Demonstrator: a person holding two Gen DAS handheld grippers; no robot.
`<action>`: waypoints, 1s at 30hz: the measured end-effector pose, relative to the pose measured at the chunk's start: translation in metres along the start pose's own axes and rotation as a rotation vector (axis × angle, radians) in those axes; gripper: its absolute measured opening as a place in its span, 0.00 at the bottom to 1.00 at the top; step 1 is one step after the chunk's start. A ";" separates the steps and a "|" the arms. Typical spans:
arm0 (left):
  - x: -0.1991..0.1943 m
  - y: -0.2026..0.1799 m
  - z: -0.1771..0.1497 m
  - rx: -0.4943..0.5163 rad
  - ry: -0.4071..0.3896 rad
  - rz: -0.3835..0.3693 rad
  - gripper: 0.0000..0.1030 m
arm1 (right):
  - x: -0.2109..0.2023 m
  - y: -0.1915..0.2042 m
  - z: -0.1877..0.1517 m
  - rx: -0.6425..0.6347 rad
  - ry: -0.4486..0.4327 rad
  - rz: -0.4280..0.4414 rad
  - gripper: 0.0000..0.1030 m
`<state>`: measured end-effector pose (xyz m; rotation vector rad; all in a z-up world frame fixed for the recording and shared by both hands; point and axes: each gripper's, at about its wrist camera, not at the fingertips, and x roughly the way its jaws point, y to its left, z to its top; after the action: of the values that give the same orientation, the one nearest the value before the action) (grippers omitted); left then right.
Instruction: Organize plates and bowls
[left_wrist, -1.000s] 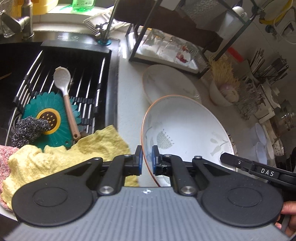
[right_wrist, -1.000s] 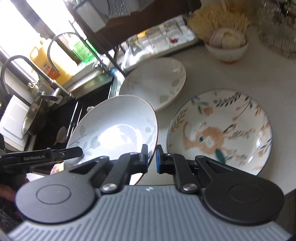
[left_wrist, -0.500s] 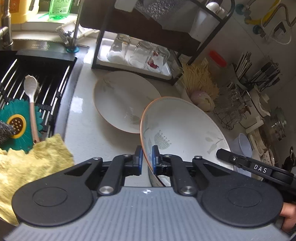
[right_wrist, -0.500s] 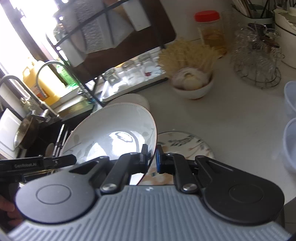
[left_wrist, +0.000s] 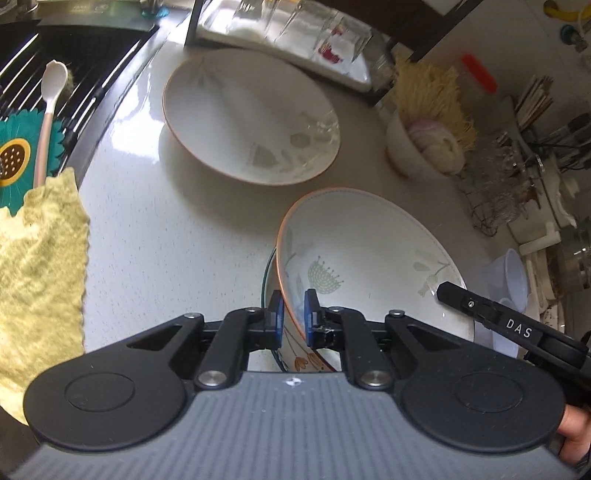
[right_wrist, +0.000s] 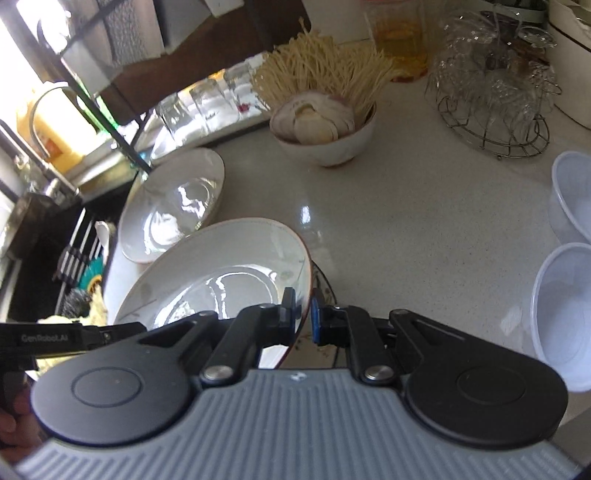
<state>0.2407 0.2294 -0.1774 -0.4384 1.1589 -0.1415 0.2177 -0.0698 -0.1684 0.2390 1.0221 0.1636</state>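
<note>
Underneath, seemingly, a patterned plate (left_wrist: 301, 360)

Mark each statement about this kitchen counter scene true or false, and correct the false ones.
1. Both tools grip the same bowl. True: the left tool and right tool pinch opposite rims of the held bowl.
2. The held bowl is full of soup. False: it is empty.
3. A second bowl sits on the counter beyond it. True.
4. The yellow cloth lies inside that second bowl. False: it lies near the sink, apart from it.
5. A patterned plate shows under the held bowl. True.
</note>
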 end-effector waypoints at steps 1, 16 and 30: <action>0.002 -0.001 0.000 -0.001 0.002 0.006 0.12 | 0.004 -0.001 0.001 -0.001 0.008 0.001 0.11; 0.011 -0.003 0.000 -0.013 0.023 0.056 0.13 | 0.022 -0.005 0.005 -0.025 0.039 0.023 0.12; 0.003 0.025 -0.005 -0.171 0.045 -0.031 0.14 | 0.016 -0.018 0.004 0.083 0.026 0.057 0.13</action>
<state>0.2342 0.2497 -0.1922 -0.6068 1.2131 -0.0798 0.2295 -0.0841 -0.1846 0.3421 1.0497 0.1769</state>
